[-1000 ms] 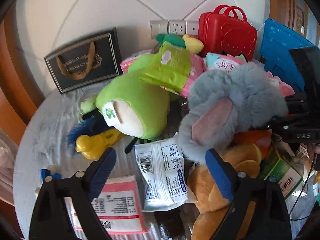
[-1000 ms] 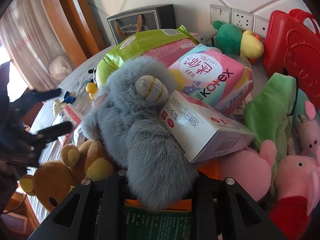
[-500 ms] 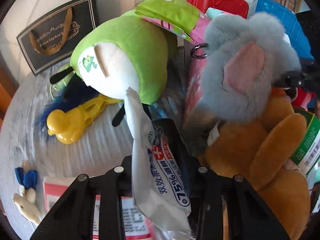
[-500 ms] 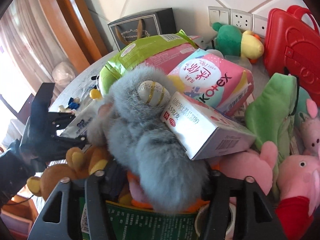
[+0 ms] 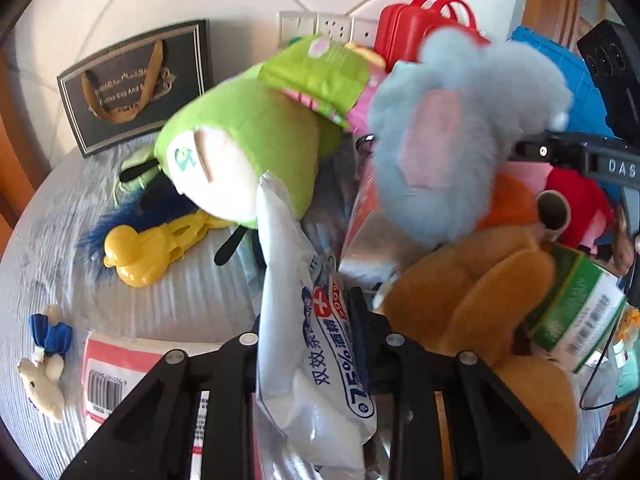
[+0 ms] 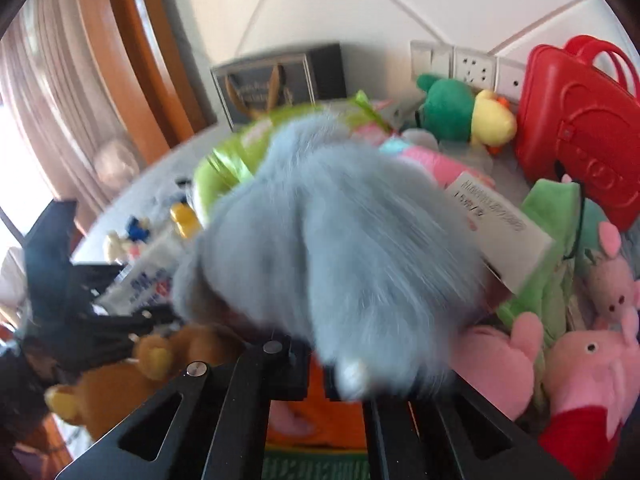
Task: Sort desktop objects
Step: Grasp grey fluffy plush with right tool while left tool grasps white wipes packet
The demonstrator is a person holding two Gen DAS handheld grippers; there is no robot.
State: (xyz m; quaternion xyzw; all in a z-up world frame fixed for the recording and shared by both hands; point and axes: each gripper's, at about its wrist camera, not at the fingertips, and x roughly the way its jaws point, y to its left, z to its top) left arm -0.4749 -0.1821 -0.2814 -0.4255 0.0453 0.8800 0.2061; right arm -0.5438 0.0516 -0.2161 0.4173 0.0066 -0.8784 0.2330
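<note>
Left hand-held gripper [image 5: 316,344] sat at six o'clock in its own view, its jaws closing on a white wipes packet [image 5: 316,320] that stood up between them, printed side facing right. At seven o'clock beside it lay a pink-and-white barcoded pack [image 5: 116,376] on the pale striped counter [image 5: 192,300], and at eight o'clock a small white-and-blue figure [image 5: 44,360]. Toward four o'clock a brown plush bear [image 5: 472,304] lay against a green carton [image 5: 576,316]. Further out, at nine o'clock, a yellow duck-shaped toy [image 5: 148,252] rested under a green plush [image 5: 248,148]. A dark gift bag [image 5: 136,84] leaned on the wall at eleven o'clock, and a red toy case [image 5: 416,36] stood at one o'clock near the wall sockets [image 5: 324,26].

Right hand-held gripper [image 6: 316,380] was clenched on the grey furry plush [image 6: 340,240], pinching its lower fur at six o'clock; that plush was blurred and filled the middle of the view, and from the left wrist it hung at two o'clock above the bear. Below it, orange fabric [image 6: 316,420] showed between the black arms. At four o'clock sat a pink pig plush [image 6: 588,376], with a white box [image 6: 504,232] tilted at three o'clock against the grey fur. A green-and-yellow plush [image 6: 464,116] lay at one o'clock.
</note>
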